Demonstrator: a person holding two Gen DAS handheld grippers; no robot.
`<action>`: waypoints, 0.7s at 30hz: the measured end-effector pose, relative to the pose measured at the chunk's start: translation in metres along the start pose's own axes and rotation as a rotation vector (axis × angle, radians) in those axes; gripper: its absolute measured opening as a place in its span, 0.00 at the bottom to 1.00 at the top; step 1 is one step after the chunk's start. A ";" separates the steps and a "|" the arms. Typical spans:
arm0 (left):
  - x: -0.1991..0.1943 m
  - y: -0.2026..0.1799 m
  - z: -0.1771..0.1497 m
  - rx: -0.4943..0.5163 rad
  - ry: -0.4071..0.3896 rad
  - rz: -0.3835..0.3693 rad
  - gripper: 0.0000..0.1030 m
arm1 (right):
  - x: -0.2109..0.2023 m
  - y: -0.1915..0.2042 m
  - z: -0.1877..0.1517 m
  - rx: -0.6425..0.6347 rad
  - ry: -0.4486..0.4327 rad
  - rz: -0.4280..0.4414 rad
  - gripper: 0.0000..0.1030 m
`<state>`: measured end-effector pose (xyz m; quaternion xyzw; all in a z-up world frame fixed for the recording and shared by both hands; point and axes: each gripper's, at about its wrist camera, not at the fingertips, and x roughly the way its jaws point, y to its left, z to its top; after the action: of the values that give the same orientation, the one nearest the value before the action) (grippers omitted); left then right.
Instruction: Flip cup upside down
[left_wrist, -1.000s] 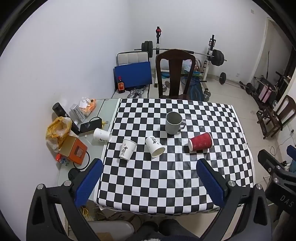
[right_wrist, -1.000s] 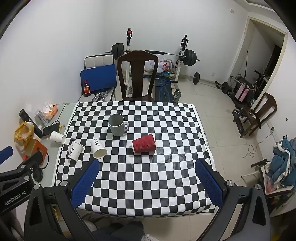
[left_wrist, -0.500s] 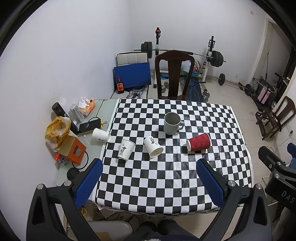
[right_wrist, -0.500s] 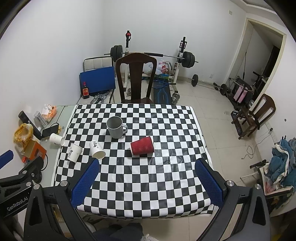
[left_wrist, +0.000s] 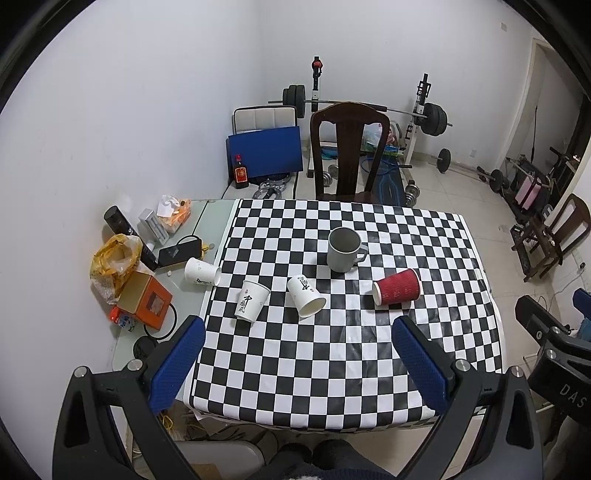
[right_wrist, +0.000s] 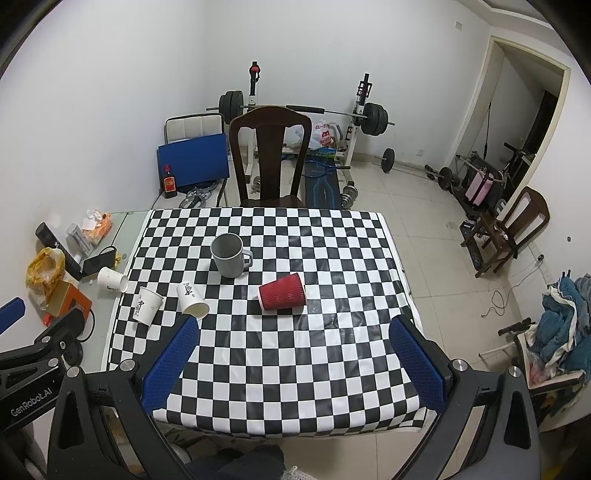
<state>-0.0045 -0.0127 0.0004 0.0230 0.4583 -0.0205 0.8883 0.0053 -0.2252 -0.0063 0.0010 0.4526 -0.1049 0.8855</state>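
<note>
A checkered table (left_wrist: 332, 362) (right_wrist: 295, 362) holds a grey mug (left_wrist: 344, 250) (right_wrist: 229, 255) standing upright. A red ribbed paper cup (left_wrist: 396, 287) (right_wrist: 282, 291) lies on its side. Two white paper cups (left_wrist: 251, 300) (left_wrist: 306, 296) sit tilted on the cloth, also in the right wrist view (right_wrist: 147, 305) (right_wrist: 191, 300). A third white cup (left_wrist: 202, 271) (right_wrist: 112, 279) lies on its side off the cloth's left edge. My left gripper (left_wrist: 298, 330) is open and empty above the near table edge. My right gripper (right_wrist: 295, 328) is open and empty, high above the table.
Clutter sits on the glass side surface at left: an orange box (left_wrist: 146, 300), a yellow bag (left_wrist: 114, 258), a phone (left_wrist: 180, 251). A dark wooden chair (left_wrist: 349, 147) stands at the far table edge. Gym weights and a barbell rack (right_wrist: 358, 114) stand behind it.
Both grippers have drawn slightly back and up from the table, so the cups look a little smaller and farther. Nothing on the table has moved.
</note>
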 end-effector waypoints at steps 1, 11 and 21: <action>0.000 0.000 0.000 0.001 0.001 -0.001 1.00 | 0.000 0.000 0.000 -0.001 0.000 0.000 1.00; 0.000 0.000 0.000 0.000 -0.002 -0.003 1.00 | 0.000 -0.002 0.004 0.002 -0.002 0.002 1.00; -0.001 -0.002 -0.001 -0.003 -0.004 -0.002 1.00 | -0.001 0.000 0.000 0.000 -0.004 0.002 1.00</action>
<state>-0.0062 -0.0145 0.0006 0.0214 0.4565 -0.0209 0.8892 0.0043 -0.2248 -0.0057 0.0015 0.4506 -0.1039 0.8867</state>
